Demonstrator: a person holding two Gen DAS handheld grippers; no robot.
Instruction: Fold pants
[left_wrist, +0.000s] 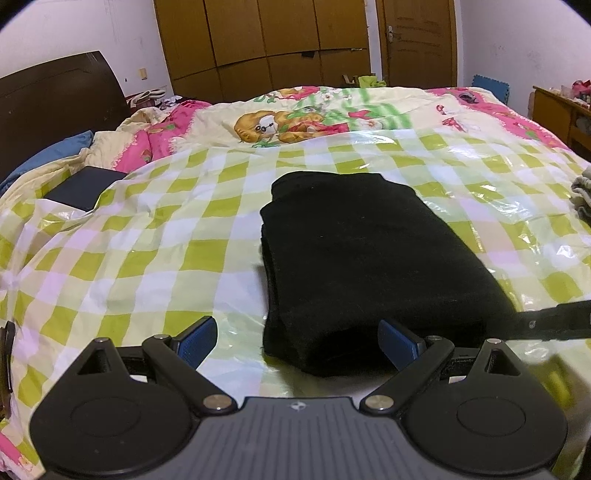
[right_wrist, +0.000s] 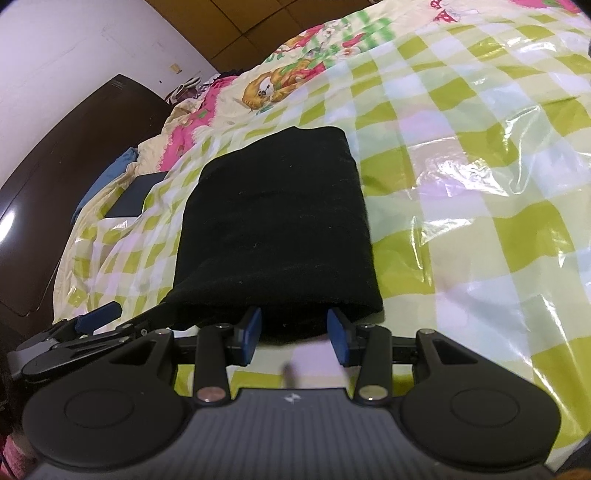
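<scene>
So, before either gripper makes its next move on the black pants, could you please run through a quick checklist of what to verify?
1. Black pants folded into a compact stack on the checked plastic sheet: ok.
2. Left gripper open, its fingers apart with only the stack's near left corner between them: ok.
3. Right gripper gripping the near edge: cannot tell; the blue fingers sit either side of the fold, but contact is unclear.
4. Stack edges aligned: not ok; layers look stepped along the left side.
5. Dark flat box lies apart from the stack: ok.
</scene>
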